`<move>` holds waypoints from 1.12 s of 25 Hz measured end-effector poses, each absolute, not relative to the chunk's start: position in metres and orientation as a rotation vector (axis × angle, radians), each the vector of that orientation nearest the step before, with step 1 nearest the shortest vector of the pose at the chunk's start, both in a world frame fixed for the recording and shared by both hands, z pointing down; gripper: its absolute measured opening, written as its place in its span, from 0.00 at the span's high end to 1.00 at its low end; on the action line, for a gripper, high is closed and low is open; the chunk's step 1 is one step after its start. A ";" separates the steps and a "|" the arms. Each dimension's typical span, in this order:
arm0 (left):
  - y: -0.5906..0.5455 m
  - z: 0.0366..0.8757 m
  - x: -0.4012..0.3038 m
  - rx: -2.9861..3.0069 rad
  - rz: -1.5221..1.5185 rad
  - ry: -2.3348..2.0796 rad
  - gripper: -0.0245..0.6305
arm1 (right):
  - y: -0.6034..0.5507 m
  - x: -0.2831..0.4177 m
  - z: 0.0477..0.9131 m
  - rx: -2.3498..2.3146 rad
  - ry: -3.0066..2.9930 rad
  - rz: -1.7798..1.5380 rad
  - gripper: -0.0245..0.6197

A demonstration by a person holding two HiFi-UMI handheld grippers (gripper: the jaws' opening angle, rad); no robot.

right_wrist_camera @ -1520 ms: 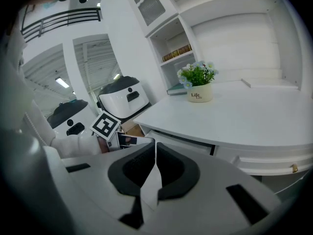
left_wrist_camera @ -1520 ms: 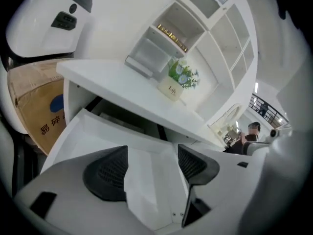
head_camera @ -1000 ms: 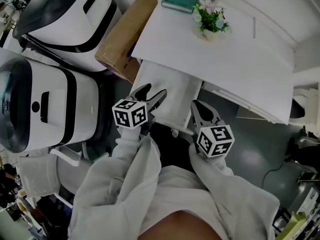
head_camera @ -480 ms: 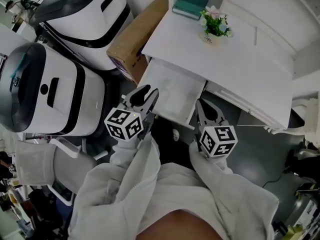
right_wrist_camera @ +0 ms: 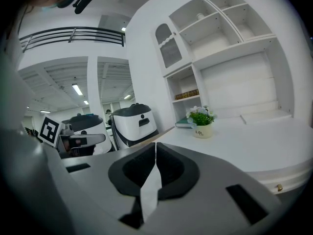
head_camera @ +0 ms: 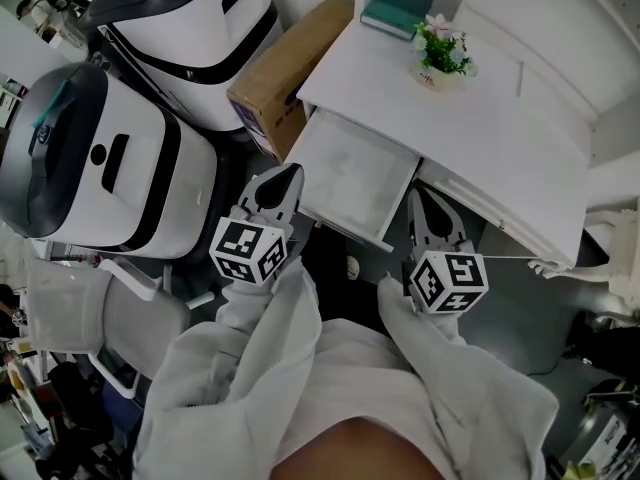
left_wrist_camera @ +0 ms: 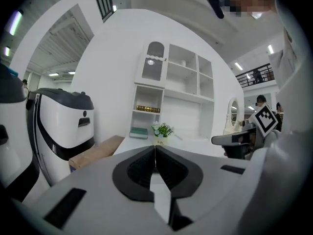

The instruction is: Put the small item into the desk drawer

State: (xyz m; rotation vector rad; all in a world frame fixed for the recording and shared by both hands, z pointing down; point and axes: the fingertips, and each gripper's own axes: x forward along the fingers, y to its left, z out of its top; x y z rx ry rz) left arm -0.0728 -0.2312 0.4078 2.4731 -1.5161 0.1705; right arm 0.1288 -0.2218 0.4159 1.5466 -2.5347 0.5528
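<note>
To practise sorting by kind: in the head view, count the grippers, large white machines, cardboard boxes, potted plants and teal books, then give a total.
grippers (left gripper, right gripper): 2
white machines: 2
cardboard box: 1
potted plant: 1
teal book: 1
Total: 7

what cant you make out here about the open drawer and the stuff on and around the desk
- Drawer: the head view shows a pale inside with washed-out detail and no item I can identify; both gripper views miss it, aimed above the desktop.
- Small dark thing under the drawer front, head view: too small to identify.
- Teal book, head view: title too small.
- Flower pot, right gripper view: print too small to read fully.
</note>
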 end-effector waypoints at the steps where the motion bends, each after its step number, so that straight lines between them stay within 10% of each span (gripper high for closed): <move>1: -0.231 0.407 -0.073 2.477 0.174 -1.514 0.93 | -0.222 0.129 0.415 1.547 -2.534 0.549 0.91; 28: -0.240 0.418 -0.043 2.561 0.233 -1.377 0.94 | -0.229 0.133 0.423 1.538 -2.501 0.563 0.91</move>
